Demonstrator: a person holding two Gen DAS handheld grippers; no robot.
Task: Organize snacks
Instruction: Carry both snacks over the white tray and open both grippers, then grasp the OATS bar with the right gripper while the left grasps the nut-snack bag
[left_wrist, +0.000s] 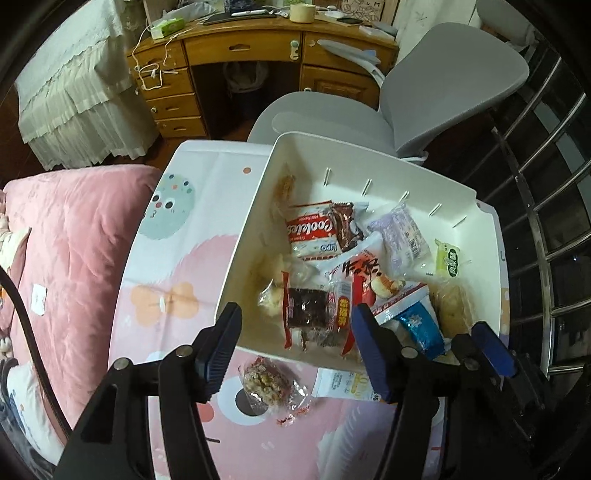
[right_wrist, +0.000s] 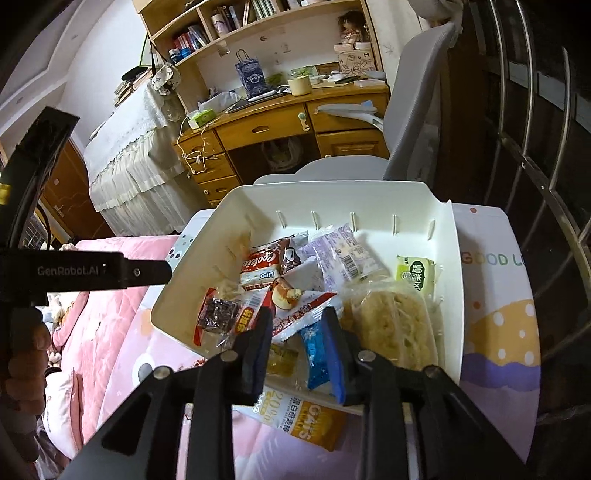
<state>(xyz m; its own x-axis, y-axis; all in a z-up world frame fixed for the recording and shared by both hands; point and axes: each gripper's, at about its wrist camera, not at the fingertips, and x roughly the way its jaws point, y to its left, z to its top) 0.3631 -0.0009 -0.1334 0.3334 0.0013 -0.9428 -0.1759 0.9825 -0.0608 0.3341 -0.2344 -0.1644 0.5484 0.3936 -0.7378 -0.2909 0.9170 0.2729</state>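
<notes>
A white plastic bin (left_wrist: 369, 177) (right_wrist: 447, 295) stands on a cartoon-print tabletop (left_wrist: 192, 236) and holds several wrapped snacks. Among them are a Cookies pack (left_wrist: 310, 229) (right_wrist: 258, 262), a red-edged dark cake (left_wrist: 310, 310) (right_wrist: 218, 312), a blue packet (left_wrist: 421, 328) (right_wrist: 314, 350), a green packet (right_wrist: 413, 273) and a pale noodle cake (right_wrist: 388, 325). My left gripper (left_wrist: 295, 350) hangs open over the bin's near wall, above the dark cake, holding nothing. My right gripper (right_wrist: 297, 350) is open above the blue packet, which lies in the bin. In front of the bin lie a clear-wrapped nut bar (left_wrist: 266, 380) and a yellow oat packet (right_wrist: 306, 417).
A pink quilt (left_wrist: 74, 251) lies left of the tabletop. A grey office chair (left_wrist: 443, 88) and a wooden desk (left_wrist: 258, 48) stand beyond the bin. Metal railing bars (left_wrist: 546, 206) run along the right. A hand (right_wrist: 26, 354) holds the left gripper's handle.
</notes>
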